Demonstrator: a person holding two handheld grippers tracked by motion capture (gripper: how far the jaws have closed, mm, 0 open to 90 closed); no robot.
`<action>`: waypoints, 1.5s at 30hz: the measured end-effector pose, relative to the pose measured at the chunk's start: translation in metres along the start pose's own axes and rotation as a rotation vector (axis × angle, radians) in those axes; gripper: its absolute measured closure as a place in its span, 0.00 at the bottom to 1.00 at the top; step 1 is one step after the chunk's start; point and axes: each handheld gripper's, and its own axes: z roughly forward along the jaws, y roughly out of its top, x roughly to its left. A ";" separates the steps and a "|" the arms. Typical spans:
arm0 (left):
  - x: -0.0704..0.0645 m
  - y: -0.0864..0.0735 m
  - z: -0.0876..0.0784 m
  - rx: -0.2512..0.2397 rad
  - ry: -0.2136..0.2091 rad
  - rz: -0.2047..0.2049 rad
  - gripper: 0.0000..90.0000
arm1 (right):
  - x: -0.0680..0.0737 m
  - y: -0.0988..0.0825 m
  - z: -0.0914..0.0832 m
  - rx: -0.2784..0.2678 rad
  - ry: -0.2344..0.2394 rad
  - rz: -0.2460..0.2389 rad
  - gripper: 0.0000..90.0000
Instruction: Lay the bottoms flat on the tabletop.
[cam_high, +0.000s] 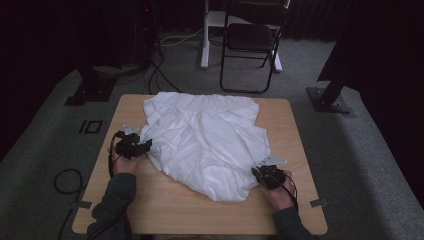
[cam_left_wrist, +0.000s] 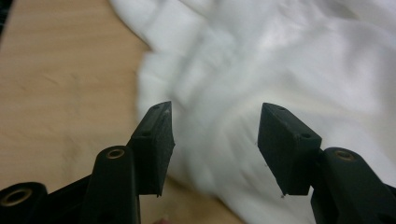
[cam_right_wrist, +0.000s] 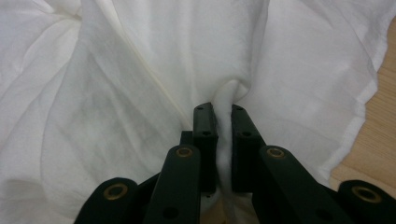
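A crumpled white cloth (cam_high: 205, 140) lies spread over the middle of the wooden table (cam_high: 165, 205). My left gripper (cam_high: 145, 145) is at the cloth's left edge. In the left gripper view its jaws stand apart over the white cloth (cam_left_wrist: 280, 70), left gripper (cam_left_wrist: 215, 140) open, and no fabric is pinched between its pads. My right gripper (cam_high: 257, 172) is at the cloth's near right edge. In the right gripper view a fold of the white cloth (cam_right_wrist: 140, 93) is pinched between the pads of the right gripper (cam_right_wrist: 224, 121), which is shut on it.
Beyond the table's far edge a black folding chair (cam_high: 250, 45) stands on the grey carpet. A white stand leg (cam_high: 205, 40) and black cables (cam_high: 155, 70) are to the chair's left. Dark stand bases (cam_high: 330, 100) flank the table. Bare wood shows along the near edge.
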 end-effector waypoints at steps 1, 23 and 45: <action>0.003 0.003 0.006 0.005 0.010 -0.004 0.49 | 0.000 0.000 0.000 -0.001 0.002 0.002 0.93; 0.022 -0.023 0.018 0.174 0.050 -0.033 0.96 | -0.002 -0.005 -0.008 -0.012 -0.006 0.007 0.93; 0.031 -0.125 -0.097 0.233 0.203 -0.050 0.95 | -0.001 -0.033 -0.043 0.000 -0.034 0.029 0.92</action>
